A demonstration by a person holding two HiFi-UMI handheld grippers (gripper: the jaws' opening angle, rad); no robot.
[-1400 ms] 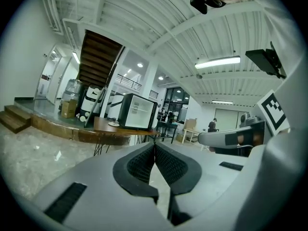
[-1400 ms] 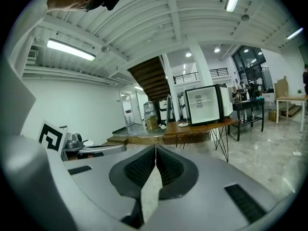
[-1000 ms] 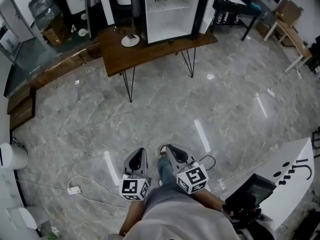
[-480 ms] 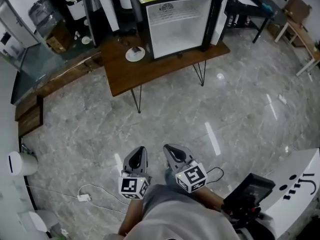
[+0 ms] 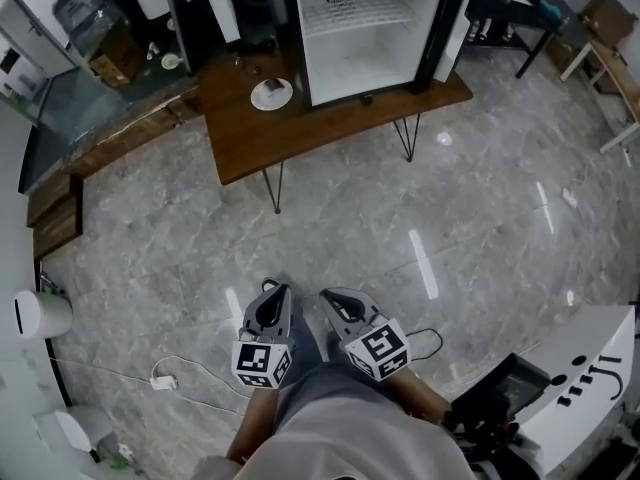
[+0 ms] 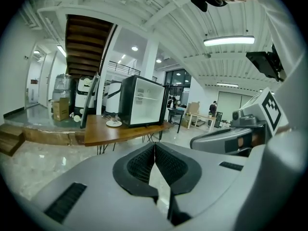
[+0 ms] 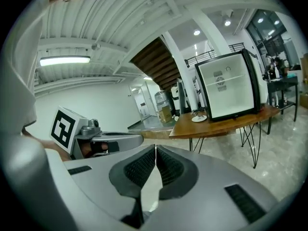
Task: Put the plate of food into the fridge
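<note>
A white plate of food (image 5: 271, 93) sits on a wooden table (image 5: 300, 138) at the top of the head view, just left of a small black fridge (image 5: 368, 33) whose door stands open on a white, bare interior. The same plate (image 6: 114, 123) and fridge (image 6: 142, 101) show far off in the left gripper view, and the plate (image 7: 198, 118) and fridge (image 7: 226, 91) again in the right gripper view. My left gripper (image 5: 271, 290) and right gripper (image 5: 325, 296) hang side by side over the floor, far from the table, both shut and holding nothing.
Grey marble floor (image 5: 420, 218) lies between me and the table. A white cable with an adapter (image 5: 160, 382) trails at the lower left. A white counter (image 5: 580, 388) stands at the lower right. Shelves and boxes (image 5: 100, 58) line the upper left.
The table and fridge have drawn nearer and shifted in the head view as I walked toward them. Both grippers stay shut, side by side in front of me.
</note>
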